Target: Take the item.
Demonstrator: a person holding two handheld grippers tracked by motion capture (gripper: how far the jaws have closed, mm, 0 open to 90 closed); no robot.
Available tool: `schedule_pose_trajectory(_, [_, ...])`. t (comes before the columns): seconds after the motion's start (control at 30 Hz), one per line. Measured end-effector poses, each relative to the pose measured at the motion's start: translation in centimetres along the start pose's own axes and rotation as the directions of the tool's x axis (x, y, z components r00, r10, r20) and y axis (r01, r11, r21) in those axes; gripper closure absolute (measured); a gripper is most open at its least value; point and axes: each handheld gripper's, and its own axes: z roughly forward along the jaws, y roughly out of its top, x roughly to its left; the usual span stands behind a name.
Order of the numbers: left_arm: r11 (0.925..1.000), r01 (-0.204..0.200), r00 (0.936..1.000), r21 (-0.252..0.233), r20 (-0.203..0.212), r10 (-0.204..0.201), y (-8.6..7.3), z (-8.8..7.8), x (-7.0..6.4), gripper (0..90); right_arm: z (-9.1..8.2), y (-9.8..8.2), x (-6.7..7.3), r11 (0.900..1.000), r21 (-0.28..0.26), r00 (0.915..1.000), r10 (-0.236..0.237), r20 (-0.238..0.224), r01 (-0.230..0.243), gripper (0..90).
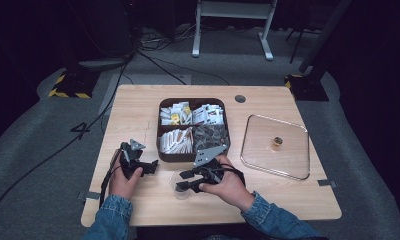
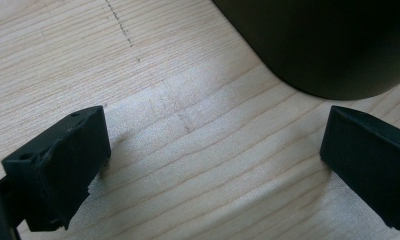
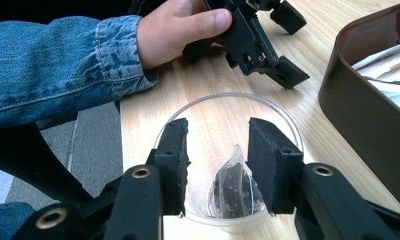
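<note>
My right gripper [image 3: 218, 150] hangs over one clear glass cup [image 3: 233, 160], jaws parted and gripping nothing. One pyramid tea bag [image 3: 233, 187] of dark leaves lies in the cup's bottom, touching the right jaw. My left gripper [image 2: 213, 165] sits beside it on the wooden table [image 2: 153, 75], jaws wide apart, empty. Beyond stands one brown four-compartment box [image 1: 192, 129] of sachets, its clear lid [image 1: 275, 146] lying to the right.

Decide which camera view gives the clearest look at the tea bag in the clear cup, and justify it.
The right gripper view: the tea bag sits in the clear cup, seen close between that gripper's parted jaws. In the high view the cup is a faint shape, its contents too small to tell.
</note>
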Motion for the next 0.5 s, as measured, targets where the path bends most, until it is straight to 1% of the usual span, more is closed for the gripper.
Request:
schedule_pose_trajectory(0.2, [1.0000,0.000,1.0000,0.000,0.000,0.000,0.0,0.0,0.0,0.1,-0.5,0.3,-0.1,1.000,-0.020,0.9999,-0.002,0.013,0.003,57.8])
schedule_pose_trajectory(0.37, [1.0000,0.002,1.0000,-0.001,0.002,-0.002,0.0,0.0,0.0,0.1,-1.0,1.0,-0.3,0.999,-0.041,0.9993,-0.010,0.037,0.011,55.9])
schedule_pose_trajectory(0.5, [1.0000,-0.004,1.0000,0.001,0.004,0.004,0.0,0.0,0.0,0.1,-1.9,1.7,-0.4,0.998,-0.064,0.9979,-0.016,0.062,0.020,54.5])
